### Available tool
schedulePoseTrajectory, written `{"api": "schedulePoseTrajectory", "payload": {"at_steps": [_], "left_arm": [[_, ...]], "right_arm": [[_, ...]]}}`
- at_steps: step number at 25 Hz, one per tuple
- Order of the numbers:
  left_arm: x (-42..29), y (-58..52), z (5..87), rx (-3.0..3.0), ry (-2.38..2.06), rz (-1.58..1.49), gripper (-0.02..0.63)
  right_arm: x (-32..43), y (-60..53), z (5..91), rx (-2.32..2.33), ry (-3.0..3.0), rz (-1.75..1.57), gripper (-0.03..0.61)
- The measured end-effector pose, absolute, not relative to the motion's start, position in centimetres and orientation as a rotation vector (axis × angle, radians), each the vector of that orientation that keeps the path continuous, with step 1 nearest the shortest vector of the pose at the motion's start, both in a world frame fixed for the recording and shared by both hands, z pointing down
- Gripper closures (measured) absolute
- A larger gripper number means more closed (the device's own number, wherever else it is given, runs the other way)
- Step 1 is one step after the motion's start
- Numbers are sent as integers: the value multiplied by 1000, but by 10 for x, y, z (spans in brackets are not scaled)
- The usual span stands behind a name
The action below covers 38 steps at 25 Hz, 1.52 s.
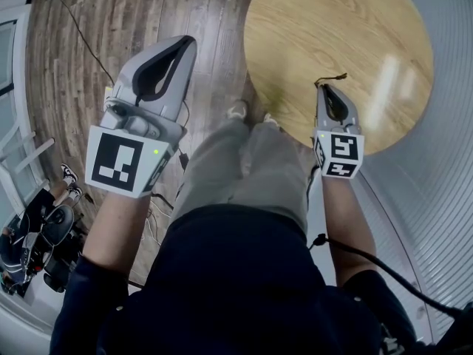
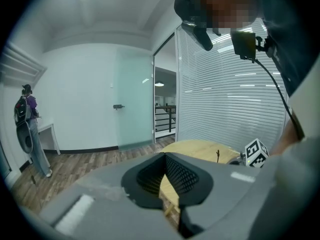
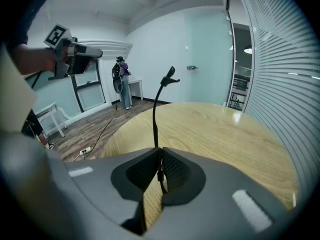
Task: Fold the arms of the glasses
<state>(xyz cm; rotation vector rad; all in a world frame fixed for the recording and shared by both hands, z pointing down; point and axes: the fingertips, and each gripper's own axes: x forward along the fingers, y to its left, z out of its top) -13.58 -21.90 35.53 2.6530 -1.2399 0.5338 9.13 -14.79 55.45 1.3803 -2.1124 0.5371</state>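
My right gripper (image 1: 326,88) hangs over the near edge of the round wooden table (image 1: 332,28). It is shut on a thin black glasses arm (image 3: 155,115) that rises from between the jaws to a bent tip. In the head view that arm (image 1: 331,78) is only a short dark sliver, and no lenses or frame show in any view. My left gripper (image 1: 184,43) is held up over the wooden floor, left of the table, shut with nothing in it. From the left gripper view the jaws (image 2: 164,155) touch, and the right gripper's marker cube (image 2: 256,153) shows beyond them.
White slatted blinds (image 1: 432,176) curve round the table's right side. A black cable (image 1: 77,32) runs across the floor. Chairs and gear (image 1: 29,235) stand at the lower left. A person with a backpack (image 3: 121,81) stands by the far wall.
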Motion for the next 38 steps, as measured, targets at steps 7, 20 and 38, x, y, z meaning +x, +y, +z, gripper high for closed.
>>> {"api": "schedulePoseTrajectory", "payload": {"at_steps": [7,20,38], "left_arm": [[-137,-205,348,2635,-1260,540,611],[-151,-228,351,2622,-1274,519,611],[-133,-235,332,2687,-1244,439,611]], "right_arm": [[96,-135,550,1366,-2092,531,551],[89,-156,559,1342,-2081,565,538],[93,-158,514,1405,-2159,545,531]]}}
